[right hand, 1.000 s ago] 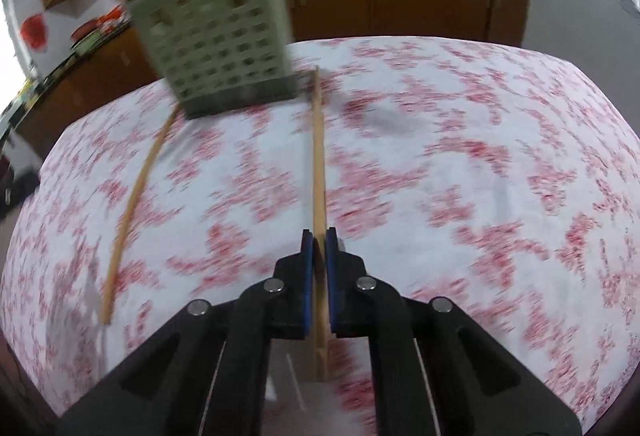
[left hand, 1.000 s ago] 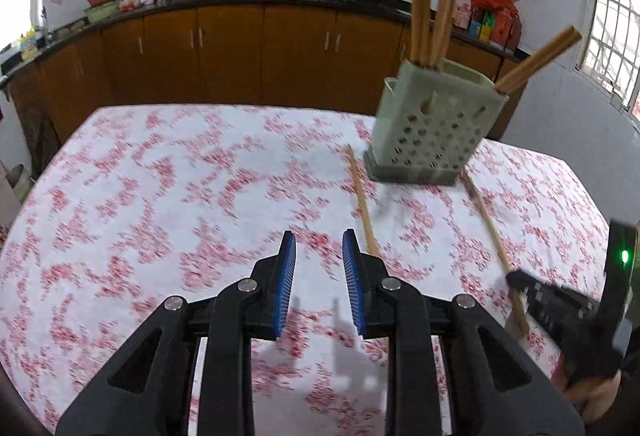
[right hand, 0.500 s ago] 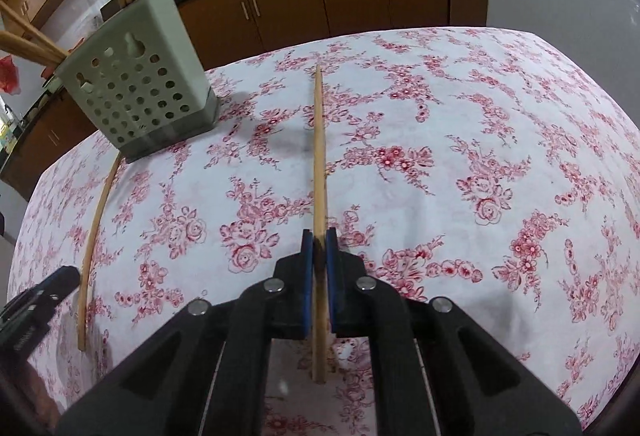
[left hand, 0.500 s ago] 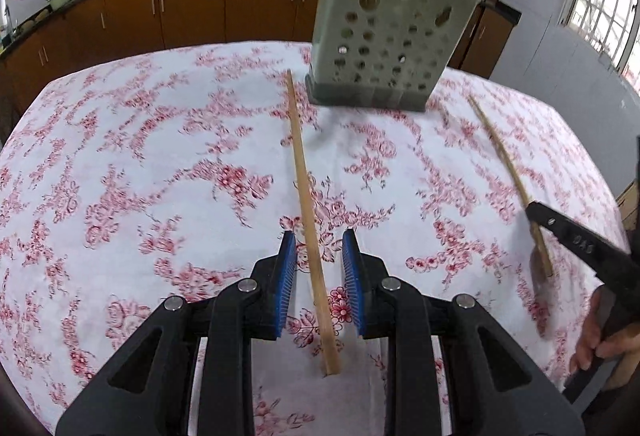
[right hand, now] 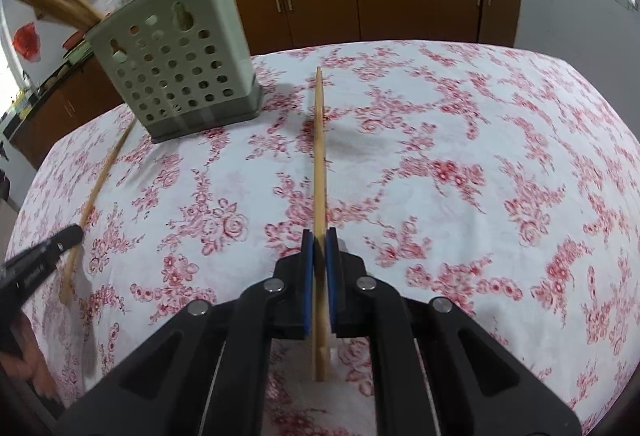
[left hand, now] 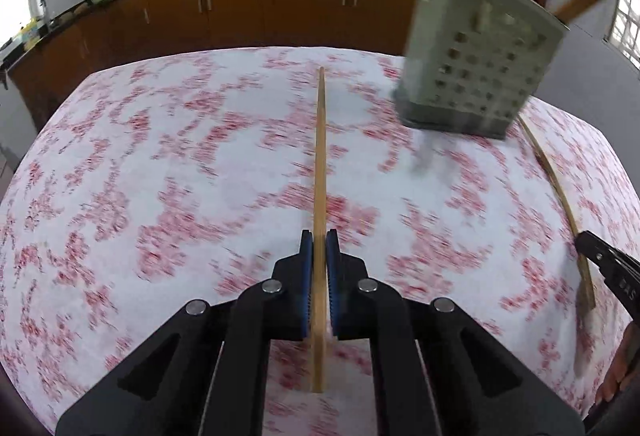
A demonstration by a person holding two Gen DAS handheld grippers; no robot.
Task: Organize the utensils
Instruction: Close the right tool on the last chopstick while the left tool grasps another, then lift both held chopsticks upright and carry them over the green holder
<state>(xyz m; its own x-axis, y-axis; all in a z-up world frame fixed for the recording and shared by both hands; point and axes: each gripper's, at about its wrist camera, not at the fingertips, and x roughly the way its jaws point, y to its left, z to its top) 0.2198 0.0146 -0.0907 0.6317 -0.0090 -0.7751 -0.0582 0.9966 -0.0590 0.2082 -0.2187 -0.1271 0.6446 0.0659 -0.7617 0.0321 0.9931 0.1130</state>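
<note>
My left gripper (left hand: 319, 240) has its jaws closing, the blue pads pressing on a wooden chopstick (left hand: 320, 155) that runs straight ahead over the flowered cloth. To its right stands the pale green perforated utensil holder (left hand: 476, 71) with several chopsticks in it. My right gripper (right hand: 319, 238) is shut on a second chopstick (right hand: 319, 155), whose far end is lifted and casts a shadow on the cloth. In the right wrist view the holder (right hand: 176, 67) stands at the upper left. Each gripper's finger shows at the edge of the other view.
The table (right hand: 500, 155) wears a white cloth with red flowers and drops off at its far and side edges. Brown kitchen cabinets (left hand: 240, 7) with a black counter and woks run behind it. A hand (left hand: 616, 376) shows at the lower right of the left wrist view.
My left gripper came down over the chopstick and closed on it. The right gripper stayed shut on its chopstick, whose far end now casts a shadow on the cloth.
</note>
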